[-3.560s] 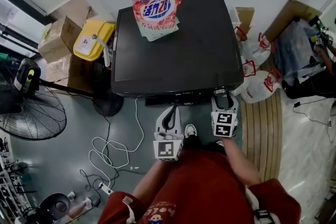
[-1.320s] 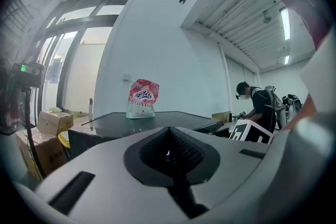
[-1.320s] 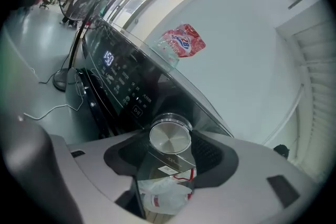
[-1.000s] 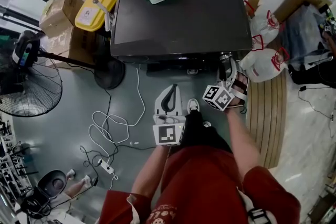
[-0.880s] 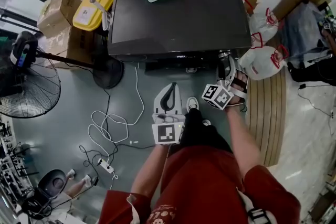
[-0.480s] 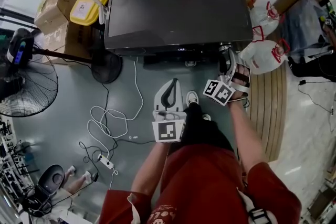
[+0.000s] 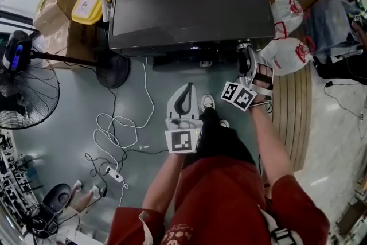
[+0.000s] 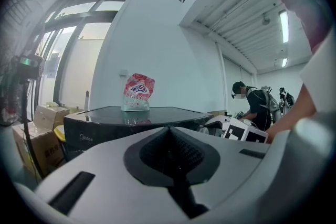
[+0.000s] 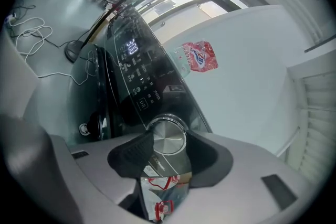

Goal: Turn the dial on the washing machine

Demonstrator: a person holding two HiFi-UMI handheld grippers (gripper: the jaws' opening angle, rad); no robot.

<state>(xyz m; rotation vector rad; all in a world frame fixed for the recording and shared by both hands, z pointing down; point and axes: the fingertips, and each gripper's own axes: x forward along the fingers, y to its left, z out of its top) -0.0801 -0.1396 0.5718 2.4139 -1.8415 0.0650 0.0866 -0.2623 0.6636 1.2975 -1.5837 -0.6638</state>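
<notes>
Dial (image 9: 167,139) on black Midea washing machine (image 8: 97,131)

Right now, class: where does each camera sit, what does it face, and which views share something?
Head view: on the person's head, facing steeply down at the washing machine; left gripper, right gripper, arms, red shorts show.
Left gripper view: on the left gripper, facing level over shut jaws toward the machine.
Right gripper view: on the right gripper; jaws, just closing, grip the dial.
Shared: both gripper views show the detergent pouch.
</notes>
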